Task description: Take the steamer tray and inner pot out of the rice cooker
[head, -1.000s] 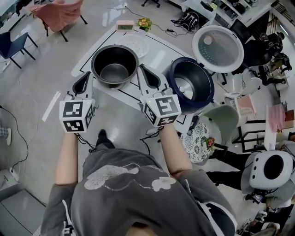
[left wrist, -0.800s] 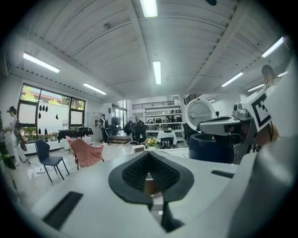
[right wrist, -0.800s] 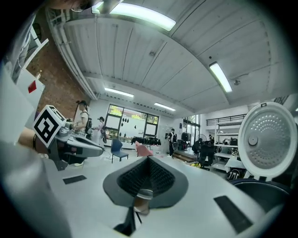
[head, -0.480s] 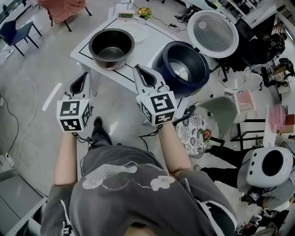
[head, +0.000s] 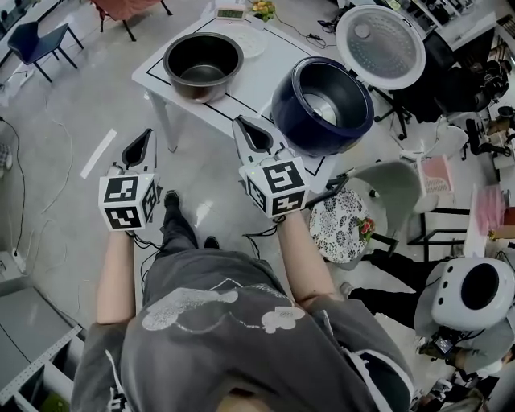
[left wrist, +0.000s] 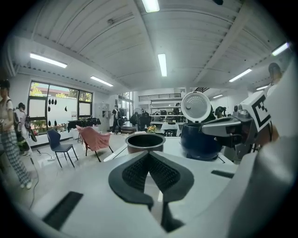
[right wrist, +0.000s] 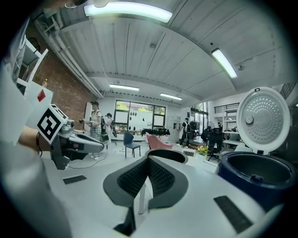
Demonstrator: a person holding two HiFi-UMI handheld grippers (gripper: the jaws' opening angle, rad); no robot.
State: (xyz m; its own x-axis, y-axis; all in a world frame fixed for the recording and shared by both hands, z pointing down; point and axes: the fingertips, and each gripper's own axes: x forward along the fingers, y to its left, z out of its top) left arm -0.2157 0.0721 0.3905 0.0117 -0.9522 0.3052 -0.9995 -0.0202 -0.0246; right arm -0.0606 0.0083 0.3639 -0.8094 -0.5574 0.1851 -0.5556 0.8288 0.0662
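The dark metal inner pot (head: 203, 64) stands on the white table (head: 257, 84), out of the cooker. To its right sits the dark blue rice cooker (head: 322, 105) with its white lid (head: 380, 46) raised and the cavity bare. A white steamer tray (head: 251, 42) lies behind the pot. My left gripper (head: 147, 133) and right gripper (head: 242, 123) hang over the floor in front of the table, both shut and holding nothing. In the left gripper view the pot (left wrist: 145, 141) and cooker (left wrist: 201, 141) stand beyond the shut jaws. The right gripper view shows the pot (right wrist: 166, 155) and cooker (right wrist: 253, 174).
A patterned stool (head: 342, 229) and a grey chair (head: 390, 201) stand right of me, below the cooker. A blue chair (head: 32, 40) is at the far left. Flowers (head: 261, 8) and a small clock (head: 230, 11) sit on the table's far edge. People stand by the windows (right wrist: 95, 123).
Both grippers have drawn back from the table, where they flanked the pot, and now hang lower over the floor. The pot and cooker have not moved on the table.
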